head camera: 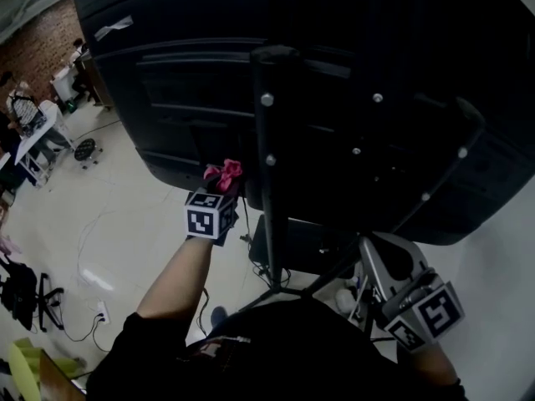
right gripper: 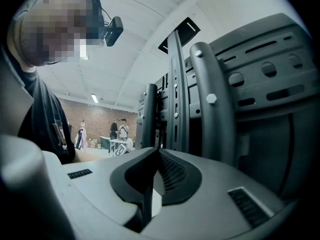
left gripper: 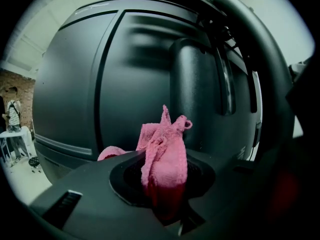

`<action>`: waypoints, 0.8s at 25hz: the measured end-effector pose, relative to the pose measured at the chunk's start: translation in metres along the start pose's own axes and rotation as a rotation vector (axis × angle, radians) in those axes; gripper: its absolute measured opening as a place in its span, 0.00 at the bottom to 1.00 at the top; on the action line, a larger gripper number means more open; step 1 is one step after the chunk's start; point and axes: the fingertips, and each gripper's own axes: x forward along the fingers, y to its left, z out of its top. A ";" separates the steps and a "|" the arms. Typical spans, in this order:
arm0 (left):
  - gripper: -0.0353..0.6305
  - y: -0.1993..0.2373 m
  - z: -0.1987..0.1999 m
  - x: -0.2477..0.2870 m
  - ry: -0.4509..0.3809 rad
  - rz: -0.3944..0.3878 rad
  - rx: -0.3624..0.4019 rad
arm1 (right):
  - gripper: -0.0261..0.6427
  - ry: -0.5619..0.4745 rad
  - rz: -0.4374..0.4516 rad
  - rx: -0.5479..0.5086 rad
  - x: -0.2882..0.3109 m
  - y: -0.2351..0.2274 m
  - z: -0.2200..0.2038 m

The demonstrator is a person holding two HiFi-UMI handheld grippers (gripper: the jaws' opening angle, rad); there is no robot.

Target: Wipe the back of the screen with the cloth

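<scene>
cloth (left gripper: 164,151) | clamped in left tool (left gripper: 165,204) | near screen back (left gripper: 75,84)

The pink cloth (left gripper: 165,154) is nubbly terry; the screen (left gripper: 70,94) is smooth, matt dark plastic.

The pale floor (head camera: 125,224) below me carries the black stand (head camera: 272,224) of the screen (head camera: 192,98), its legs spreading out just ahead of my body. To my left a white power strip (head camera: 102,312) lies on the floor with a thin dark cable (head camera: 79,337) trailing from it. Farther off stand a round wheeled base (head camera: 84,149) and a white table (head camera: 38,136).
</scene>
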 end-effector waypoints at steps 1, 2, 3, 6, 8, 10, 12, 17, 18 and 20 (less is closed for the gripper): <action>0.19 0.000 0.000 0.000 0.001 0.004 -0.004 | 0.04 0.004 -0.007 0.001 -0.003 -0.005 -0.003; 0.19 0.000 -0.001 0.001 0.002 0.005 -0.007 | 0.04 0.014 -0.013 0.005 -0.006 -0.008 -0.008; 0.19 -0.001 -0.001 0.001 0.004 0.004 -0.010 | 0.04 0.028 -0.017 0.011 -0.009 -0.011 -0.013; 0.19 -0.002 -0.001 0.001 0.003 -0.002 -0.022 | 0.04 0.045 -0.037 0.019 -0.015 -0.020 -0.024; 0.19 -0.001 -0.001 0.000 0.003 0.001 -0.030 | 0.04 0.048 -0.047 0.025 -0.018 -0.024 -0.034; 0.19 0.000 -0.002 0.001 0.002 0.008 -0.039 | 0.04 0.058 -0.051 0.032 -0.022 -0.027 -0.045; 0.19 0.000 -0.003 0.001 0.004 0.011 -0.047 | 0.04 0.074 -0.054 0.038 -0.028 -0.028 -0.058; 0.19 -0.001 -0.003 0.002 0.003 -0.004 -0.048 | 0.04 0.089 -0.067 0.046 -0.036 -0.030 -0.069; 0.19 -0.002 -0.003 0.002 0.001 -0.020 -0.048 | 0.04 0.088 -0.070 0.045 -0.034 -0.029 -0.069; 0.19 -0.006 -0.003 0.002 -0.008 -0.063 -0.059 | 0.04 0.090 -0.077 0.044 -0.027 -0.026 -0.068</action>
